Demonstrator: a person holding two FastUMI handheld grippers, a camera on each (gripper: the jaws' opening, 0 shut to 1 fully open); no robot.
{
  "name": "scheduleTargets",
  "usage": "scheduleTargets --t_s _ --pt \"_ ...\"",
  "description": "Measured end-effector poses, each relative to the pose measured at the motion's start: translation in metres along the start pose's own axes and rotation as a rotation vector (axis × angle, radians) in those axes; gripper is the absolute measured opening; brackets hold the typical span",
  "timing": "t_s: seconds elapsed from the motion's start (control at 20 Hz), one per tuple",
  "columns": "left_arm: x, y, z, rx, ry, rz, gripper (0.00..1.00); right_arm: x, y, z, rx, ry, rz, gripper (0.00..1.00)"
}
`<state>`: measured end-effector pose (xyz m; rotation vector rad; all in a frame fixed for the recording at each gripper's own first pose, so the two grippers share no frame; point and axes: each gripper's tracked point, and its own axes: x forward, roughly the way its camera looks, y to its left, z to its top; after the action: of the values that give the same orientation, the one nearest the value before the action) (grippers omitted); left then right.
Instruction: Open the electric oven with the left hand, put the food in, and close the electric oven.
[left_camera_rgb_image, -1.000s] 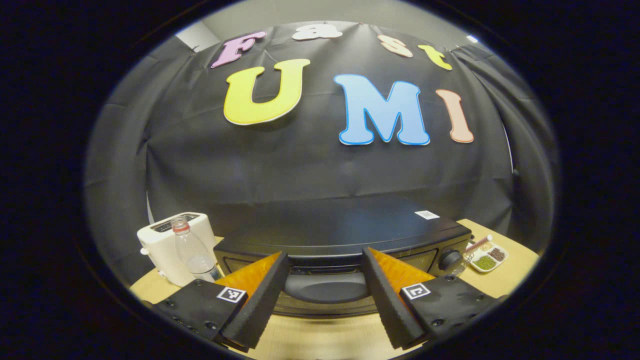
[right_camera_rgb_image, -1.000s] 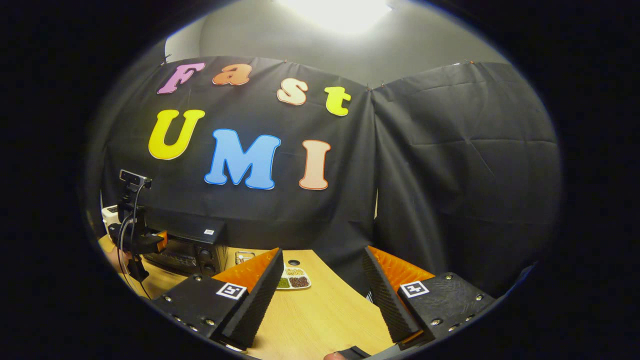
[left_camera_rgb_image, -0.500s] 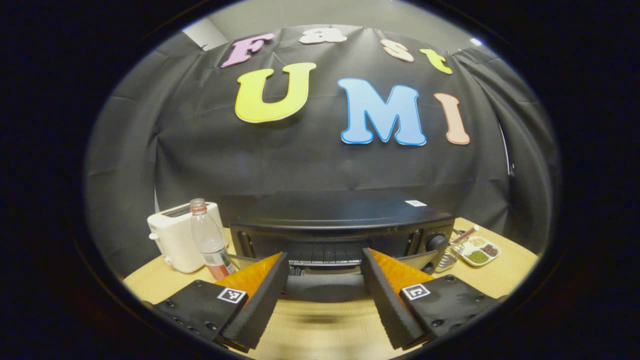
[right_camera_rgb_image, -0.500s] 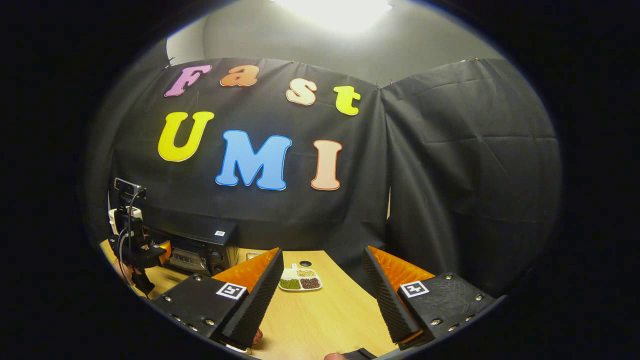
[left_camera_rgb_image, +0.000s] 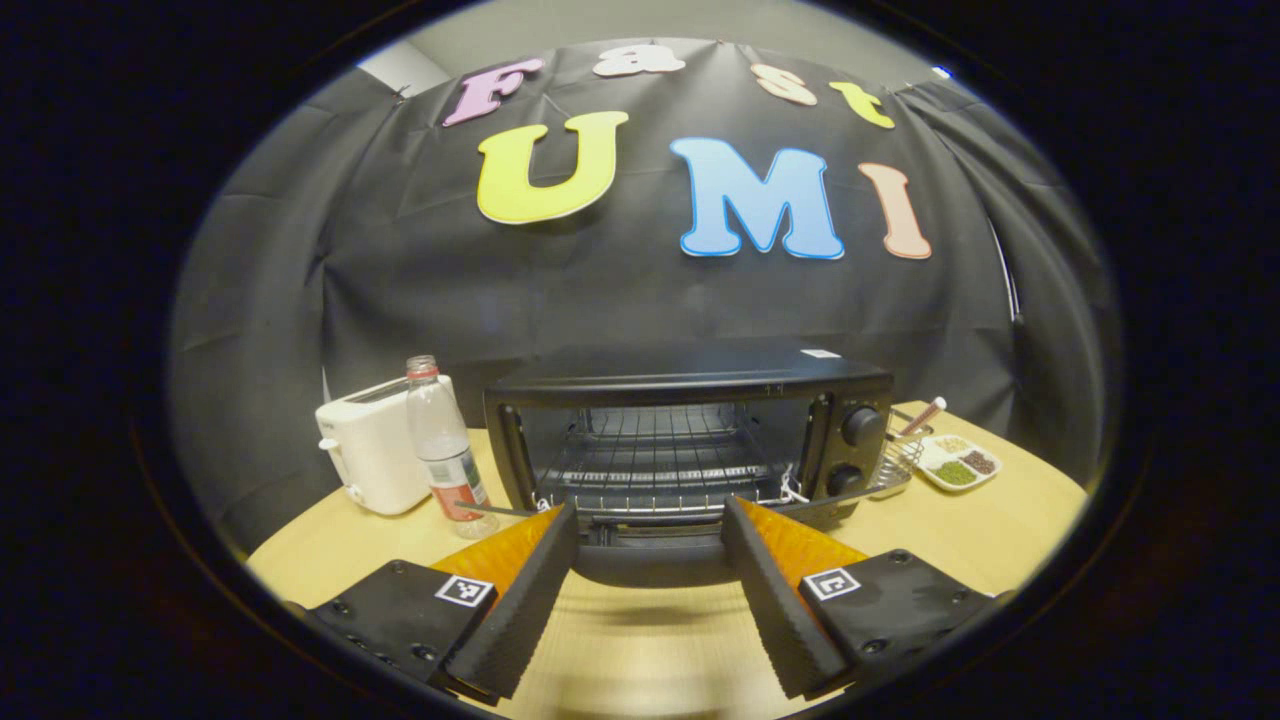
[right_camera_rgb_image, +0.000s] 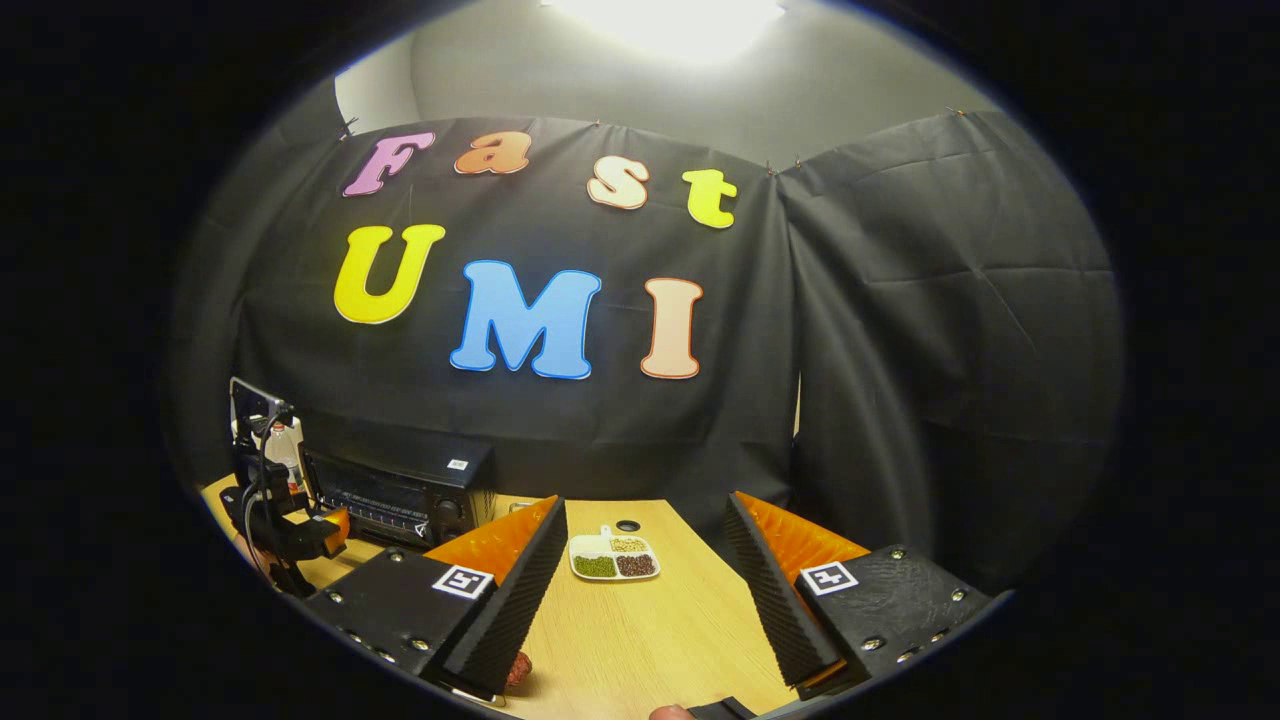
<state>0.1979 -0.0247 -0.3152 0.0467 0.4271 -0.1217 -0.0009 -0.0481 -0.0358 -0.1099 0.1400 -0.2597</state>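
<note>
Oven (left_camera_rgb_image: 690, 420) door down, cavity open toward worktop (left_camera_rgb_image: 640, 650) front edge. Left gripper (left_camera_rgb_image: 648, 575) released, straddling the door handle (left_camera_rgb_image: 650, 560). Right gripper (right_camera_rgb_image: 640, 590) released, over bare worktop.

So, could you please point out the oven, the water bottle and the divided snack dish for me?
oven (left_camera_rgb_image: 690, 378): left gripper view, front edge of its black top.
water bottle (left_camera_rgb_image: 443, 452): left gripper view, clear body above the label.
divided snack dish (right_camera_rgb_image: 612, 560): right gripper view, middle of the white dish.

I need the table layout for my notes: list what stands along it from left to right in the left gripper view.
White toaster → plastic bottle → black electric oven, door open → wire basket → divided dish of beans.
</note>
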Motion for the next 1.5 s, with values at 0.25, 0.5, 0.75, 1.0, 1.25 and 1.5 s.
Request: scheduleTargets --t_s 0.25,0.5,0.75,1.0,1.25,1.5 --pt "-0.012 -0.001 -0.024 -0.01 0.053 0.004 0.97 0.001 0.002 -0.005 0.004 0.015 0.016 0.96" --pt "-0.02 -0.004 -0.054 -0.041 0.127 -0.003 0.97 0.001 0.004 -0.011 -0.01 0.037 0.032 0.96" --pt "-0.023 -0.006 -0.078 -0.022 0.18 -0.011 0.97 -0.001 0.012 -0.019 -0.007 0.066 0.068 0.92" --pt "-0.027 -0.012 -0.096 -0.024 0.224 -0.027 1.0 -0.001 0.019 -0.028 -0.003 0.103 0.099 0.96" --pt "-0.04 -0.017 -0.081 -0.005 0.195 -0.047 0.97 0.0 0.026 -0.037 0.024 0.131 0.134 0.96" --pt "-0.069 -0.006 -0.024 0.0 0.083 -0.039 0.97 0.006 0.041 -0.051 0.065 0.176 0.198 0.96"
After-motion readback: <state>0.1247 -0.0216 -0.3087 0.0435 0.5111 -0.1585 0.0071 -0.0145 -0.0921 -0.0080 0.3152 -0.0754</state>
